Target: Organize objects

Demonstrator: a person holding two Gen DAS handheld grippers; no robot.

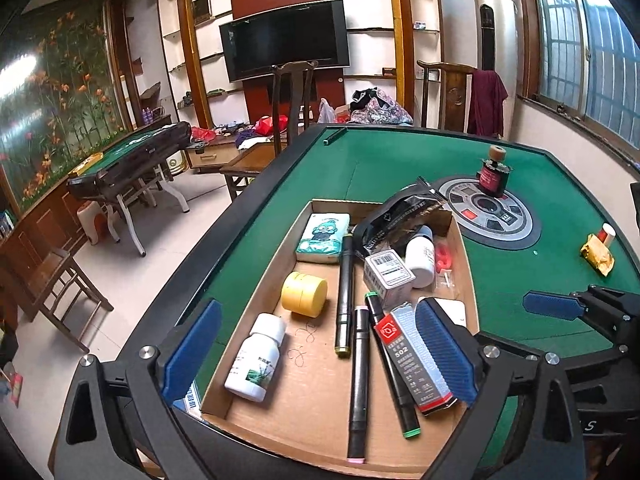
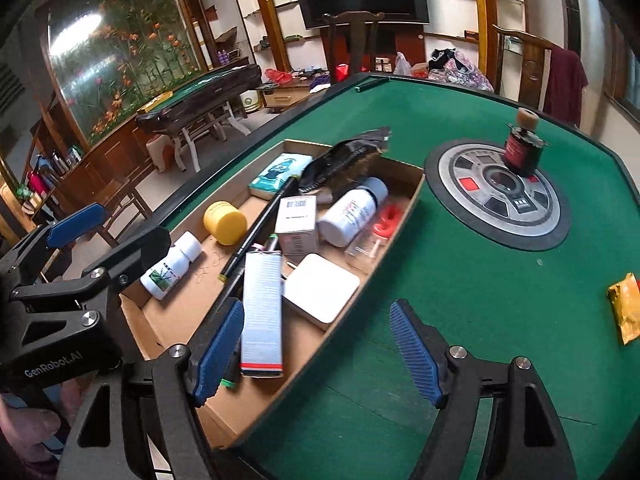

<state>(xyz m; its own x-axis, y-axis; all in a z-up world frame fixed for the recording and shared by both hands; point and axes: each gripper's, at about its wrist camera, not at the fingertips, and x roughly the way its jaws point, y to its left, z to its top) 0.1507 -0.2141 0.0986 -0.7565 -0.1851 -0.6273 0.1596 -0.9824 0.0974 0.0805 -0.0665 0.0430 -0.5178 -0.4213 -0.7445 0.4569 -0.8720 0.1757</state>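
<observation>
A cardboard box (image 1: 316, 420) is seen on the green counter (image 1: 400, 160), filled with markers (image 1: 358, 380), two white bottles (image 1: 256, 356), a yellow tub (image 1: 304, 294) and a grey carton (image 2: 262, 312). Both grippers are released, nothing grasped — the left gripper (image 1: 320, 356) above the box, the right gripper (image 2: 320, 352) over its near edge. A yellow packet (image 2: 624, 306) lies well apart.
</observation>
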